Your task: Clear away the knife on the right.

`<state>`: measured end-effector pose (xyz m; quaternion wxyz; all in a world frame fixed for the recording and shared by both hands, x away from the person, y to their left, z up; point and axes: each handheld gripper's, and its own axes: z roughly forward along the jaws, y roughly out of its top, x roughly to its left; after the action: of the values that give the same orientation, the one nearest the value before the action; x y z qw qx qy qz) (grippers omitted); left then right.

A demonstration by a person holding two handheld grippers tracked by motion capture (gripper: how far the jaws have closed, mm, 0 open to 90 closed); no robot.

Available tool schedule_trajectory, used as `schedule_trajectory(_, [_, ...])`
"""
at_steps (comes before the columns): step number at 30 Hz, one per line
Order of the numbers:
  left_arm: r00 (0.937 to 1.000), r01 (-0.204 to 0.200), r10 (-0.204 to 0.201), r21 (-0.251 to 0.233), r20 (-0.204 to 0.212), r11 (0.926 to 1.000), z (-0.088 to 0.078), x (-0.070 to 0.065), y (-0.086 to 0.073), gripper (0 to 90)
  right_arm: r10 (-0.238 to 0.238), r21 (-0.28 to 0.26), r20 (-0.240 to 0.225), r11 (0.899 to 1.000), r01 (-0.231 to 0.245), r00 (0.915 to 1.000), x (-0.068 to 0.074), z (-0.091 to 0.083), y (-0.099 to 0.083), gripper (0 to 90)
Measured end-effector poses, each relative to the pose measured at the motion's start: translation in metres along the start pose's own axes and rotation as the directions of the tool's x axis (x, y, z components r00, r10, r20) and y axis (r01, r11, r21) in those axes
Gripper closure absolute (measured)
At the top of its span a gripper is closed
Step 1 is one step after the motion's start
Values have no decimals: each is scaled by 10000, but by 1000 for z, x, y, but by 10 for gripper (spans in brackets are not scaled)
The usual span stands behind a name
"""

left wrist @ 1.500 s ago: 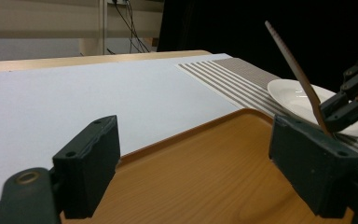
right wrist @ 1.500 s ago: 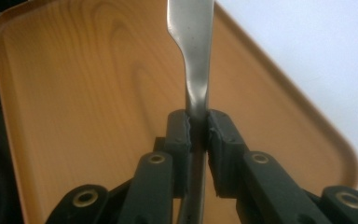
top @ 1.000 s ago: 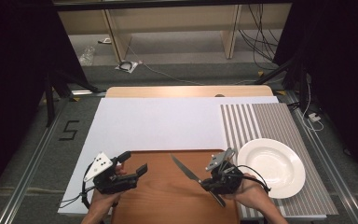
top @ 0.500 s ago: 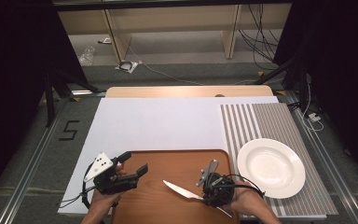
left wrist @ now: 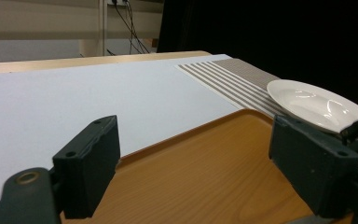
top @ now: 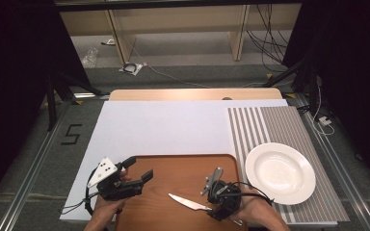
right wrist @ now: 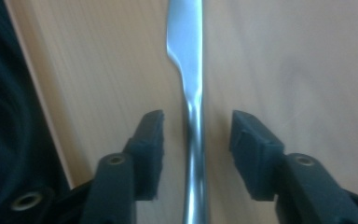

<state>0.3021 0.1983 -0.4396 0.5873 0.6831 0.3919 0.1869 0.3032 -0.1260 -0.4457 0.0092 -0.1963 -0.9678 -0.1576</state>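
A silver table knife [top: 189,202] lies flat on the brown wooden tray [top: 173,168], blade pointing left. My right gripper [top: 212,207] is at its handle end, low over the tray's near right part. In the right gripper view the knife [right wrist: 189,70] runs up between the two jaws of the right gripper [right wrist: 196,126], with a gap on either side, so the gripper is open around the handle. My left gripper [top: 140,167] stands open over the tray's left edge with nothing between its jaws. The left gripper [left wrist: 198,158] looks across the tray [left wrist: 205,182].
A white plate [top: 280,172] rests on the grey striped mat [top: 260,125] to the right of the tray; the same plate [left wrist: 314,102] appears in the left gripper view. A white board [top: 164,127] covers the table beyond the tray. Cables trail from both grippers.
The right gripper brought the knife down and toward the near edge of the tray, and its jaws now stand apart from the handle. The left gripper has stayed still.
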Motion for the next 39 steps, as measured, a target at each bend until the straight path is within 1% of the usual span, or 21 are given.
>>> schedule_trajectory(1, [10000, -9, 9, 22, -1, 10000, 0, 0, 0, 164, -93, -421, 98, 9991, 97, 9999, -1, -3, 1, 483])
schedule_trajectory(2, [10000, -9, 9, 32, 4, 10000, 0, 0, 0, 164, -13, -848, 214, 9964, 31, 9998, -1, -6, 1, 468])
schedule_trajectory(3, [10000, -13, 13, 25, 11, 10000, 0, 0, 0, 164, -47, -1048, 296, 9945, 78, 9996, -1, -7, 2, 451])
schedule_trajectory(4, [10000, -15, 15, 9, 15, 10000, 0, 0, 0, 164, -63, -1328, 512, 9911, 131, 9987, 0, -8, 2, 435])
schedule_trajectory(7, [10000, 9, -9, 3, -1, 10000, 0, 0, 0, 164, 69, -2021, 749, 9793, 84, 9972, 2, -10, 3, 439])
schedule_trajectory(9, [10000, 19, -19, -12, -1, 10000, 0, 0, 0, 163, 218, -2488, 712, 9685, -34, 9972, 4, -10, 4, 452])
schedule_trajectory(11, [10000, 15, -15, -6, 2, 10000, 0, 0, 0, 163, 149, -2886, 756, 9574, 75, 9970, 5, -10, 4, 474])
schedule_trajectory(13, [10000, 20, -20, 4, 1, 10000, 0, 1, 0, 164, 126, -3304, 694, 9438, 110, 9975, 6, -9, 4, 518])
schedule_trajectory(14, [10000, 28, -28, 5, 3, 10000, 0, 1, 0, 164, 126, -3487, 678, 9372, 119, 9976, 6, -8, 4, 562])
schedule_trajectory(15, [10000, 35, -35, 7, 10, 10000, 0, 1, 0, 164, 125, -3612, 672, 9324, 126, 9977, 7, -7, 3, 584])
schedule_trajectory(16, [10000, 55, -55, 6, 9, 10000, 0, 1, 0, 164, 46, -3668, 686, 9301, 210, 9976, 8, -6, 3, 592])
schedule_trajectory(17, [9999, 127, -127, 1, -4, 9999, 0, 2, 0, 164, -60, -3603, 574, 9325, 263, 9983, 9, -5, 4, 613])
schedule_trajectory(20, [9999, 165, -165, 26, -7, 9999, 0, 3, 0, 164, -319, -3520, 492, 9348, 472, 9983, 12, 0, 4, 707])
schedule_trajectory(22, [9999, 153, -153, 20, 1, 9999, 0, 3, 0, 164, -468, -3384, 545, 9389, 625, 9974, 14, 3, 4, 751])
schedule_trajectory(23, [9999, 148, -148, 26, 11, 9999, 0, 3, 0, 164, -524, -3370, 532, 9391, 674, 9972, 14, 5, 4, 771])
schedule_trajectory(24, [9999, 144, -144, 37, 17, 9999, 0, 3, 0, 164, -546, -3306, 457, 9414, 667, 9975, 15, 6, 4, 785])
schedule_trajectory(25, [9999, 164, -164, 51, 21, 9999, 0, 3, -1, 164, -561, -3306, 497, 9412, 694, 9972, 15, 7, 4, 798])
schedule_trajectory(26, [9999, 166, -166, 56, 23, 9998, 0, 3, -1, 164, -599, -3217, 456, 9442, 714, 9972, 15, 8, 4, 817])
schedule_trajectory(30, [9999, 165, -165, 63, 24, 9998, 0, 3, -1, 164, -708, -3010, 432, 9502, 806, 9966, 17, 11, 4, 861])
schedule_trajectory(32, [9999, 172, -172, 67, 15, 9998, 1, 3, -1, 163, -782, -2872, 500, 9537, 893, 9957, 18, 14, 5, 881])
schedule_trajectory(39, [9999, 152, -152, 71, 26, 9999, 1, 3, -1, 164, -1009, -2524, 710, 9607, 1157, 9924, 20, 19, 5, 900])
